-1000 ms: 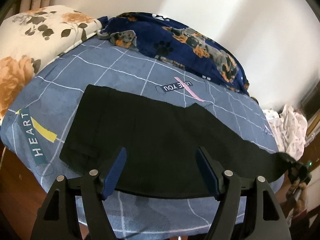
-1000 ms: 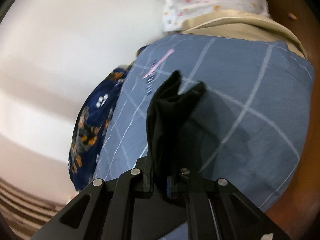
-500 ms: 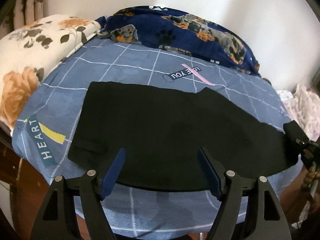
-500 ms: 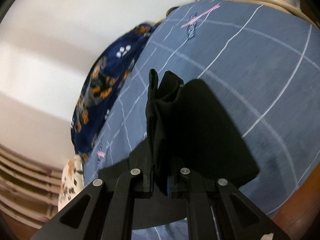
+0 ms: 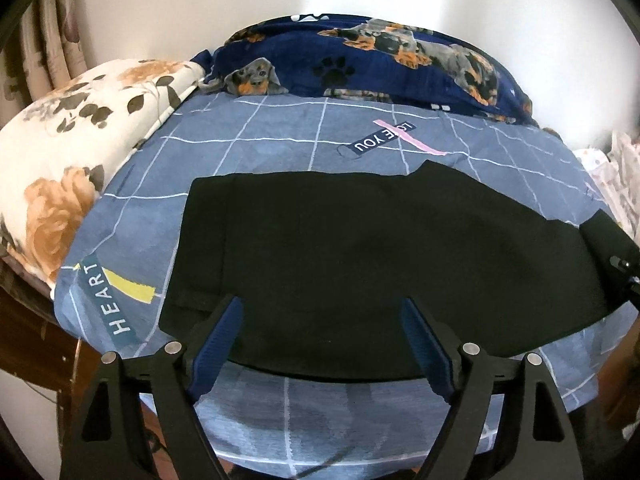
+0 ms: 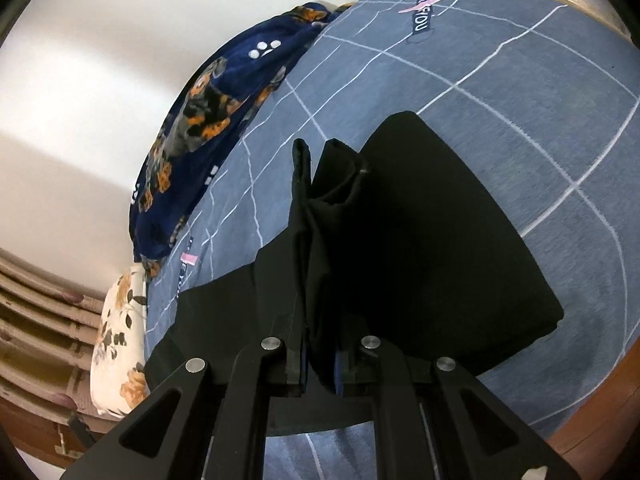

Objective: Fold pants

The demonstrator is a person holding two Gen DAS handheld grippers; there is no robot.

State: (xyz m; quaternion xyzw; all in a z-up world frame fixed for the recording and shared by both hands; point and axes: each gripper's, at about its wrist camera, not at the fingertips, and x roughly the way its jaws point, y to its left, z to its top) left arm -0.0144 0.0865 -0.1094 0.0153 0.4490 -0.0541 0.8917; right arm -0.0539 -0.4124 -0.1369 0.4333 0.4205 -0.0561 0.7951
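Black pants lie flat across a blue checked bedsheet, waist end to the left. My left gripper is open and empty, hovering over the near edge of the pants. My right gripper is shut on the leg-end fabric of the pants, bunched upright between its fingers, with the lifted part folding back over the rest. The right gripper also shows at the right edge of the left wrist view.
A navy dog-print blanket lies along the far side by the white wall. A floral pillow sits at the left. White patterned cloth is piled at the right. The bed's wooden edge is near.
My right gripper has carried the leg end leftward over the pants, so the visible garment is shorter. My left gripper stays open, and its view has risen slightly.
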